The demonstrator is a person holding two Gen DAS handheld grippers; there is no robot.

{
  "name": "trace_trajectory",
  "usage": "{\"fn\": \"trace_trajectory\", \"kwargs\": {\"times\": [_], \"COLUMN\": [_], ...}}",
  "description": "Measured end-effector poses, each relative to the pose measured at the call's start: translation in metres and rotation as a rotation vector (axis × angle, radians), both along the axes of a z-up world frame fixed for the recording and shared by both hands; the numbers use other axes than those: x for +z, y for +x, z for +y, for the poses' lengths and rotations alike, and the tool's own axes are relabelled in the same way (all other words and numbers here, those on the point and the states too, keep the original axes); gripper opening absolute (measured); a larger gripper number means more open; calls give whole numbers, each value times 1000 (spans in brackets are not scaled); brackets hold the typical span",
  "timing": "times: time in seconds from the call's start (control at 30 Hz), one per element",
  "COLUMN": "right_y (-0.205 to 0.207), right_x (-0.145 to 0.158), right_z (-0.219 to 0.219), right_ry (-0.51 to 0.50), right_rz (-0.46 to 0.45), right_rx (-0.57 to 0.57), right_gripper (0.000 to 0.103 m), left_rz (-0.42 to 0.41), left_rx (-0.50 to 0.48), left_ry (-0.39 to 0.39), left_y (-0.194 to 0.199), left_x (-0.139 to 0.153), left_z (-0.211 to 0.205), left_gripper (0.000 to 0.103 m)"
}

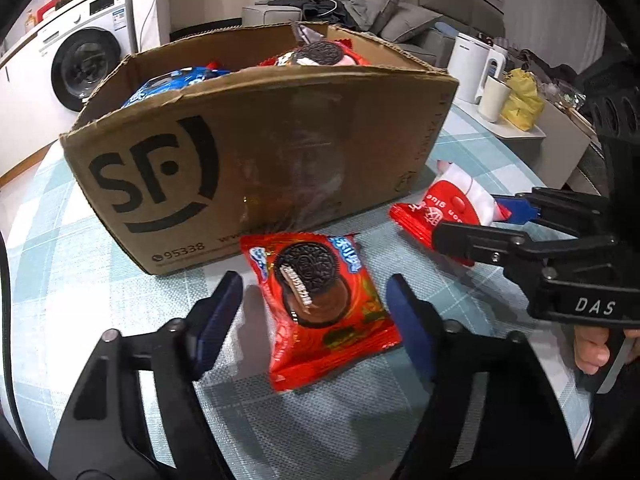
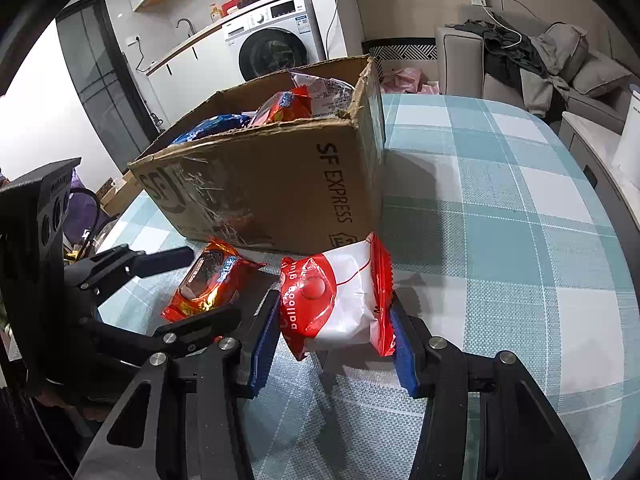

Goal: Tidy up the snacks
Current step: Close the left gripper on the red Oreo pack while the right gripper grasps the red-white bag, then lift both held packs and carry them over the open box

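Checked tablecloth (image 2: 500,208): box (image 1: 256,168), two packets (image 1: 320,304).

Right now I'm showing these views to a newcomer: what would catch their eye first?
The big cardboard box with its bold black logo, already holding snack packs, at the middle of the checked tablecloth. In front of it lie two bright packets: a red cookie packet between the left gripper fingers, and a red-and-white packet clamped by the right gripper.

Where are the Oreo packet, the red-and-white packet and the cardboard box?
Oreo packet (image 1: 320,304), left wrist view, on the printed cookie.
Red-and-white packet (image 2: 340,304), right wrist view, on its white front.
Cardboard box (image 1: 280,152), left wrist view, on its front wall.
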State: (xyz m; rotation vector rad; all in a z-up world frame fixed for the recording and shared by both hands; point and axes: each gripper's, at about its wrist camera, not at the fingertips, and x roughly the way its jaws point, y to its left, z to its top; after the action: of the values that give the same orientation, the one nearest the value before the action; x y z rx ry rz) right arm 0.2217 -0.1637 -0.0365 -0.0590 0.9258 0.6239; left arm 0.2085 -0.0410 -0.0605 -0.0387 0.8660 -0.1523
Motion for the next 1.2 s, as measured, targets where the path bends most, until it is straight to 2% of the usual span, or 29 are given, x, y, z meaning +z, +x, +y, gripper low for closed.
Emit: {"fn": "trace_trajectory", "kwargs": {"times": [0.1, 0.17, 0.6, 1.2], "right_y": [0, 0, -4, -11], "right_x": [1, 1, 5, 32], "right_z": [-1, -1, 2, -5], "right_ry": [0, 1, 15, 108], "right_rz": [-2, -2, -22, -93], "right_rx": [0, -3, 15, 33], "right_gripper": [50, 50, 50, 50], "left_rz": [-11, -19, -41, -116], "left_rx": [-9, -13, -4, 15], "left_ry": [-16, -35, -45, -63], "left_y": [-2, -3, -13, -40], "left_x": [1, 3, 8, 27], "left_z": [1, 3, 13, 26], "left_gripper": [49, 46, 45, 45]}}
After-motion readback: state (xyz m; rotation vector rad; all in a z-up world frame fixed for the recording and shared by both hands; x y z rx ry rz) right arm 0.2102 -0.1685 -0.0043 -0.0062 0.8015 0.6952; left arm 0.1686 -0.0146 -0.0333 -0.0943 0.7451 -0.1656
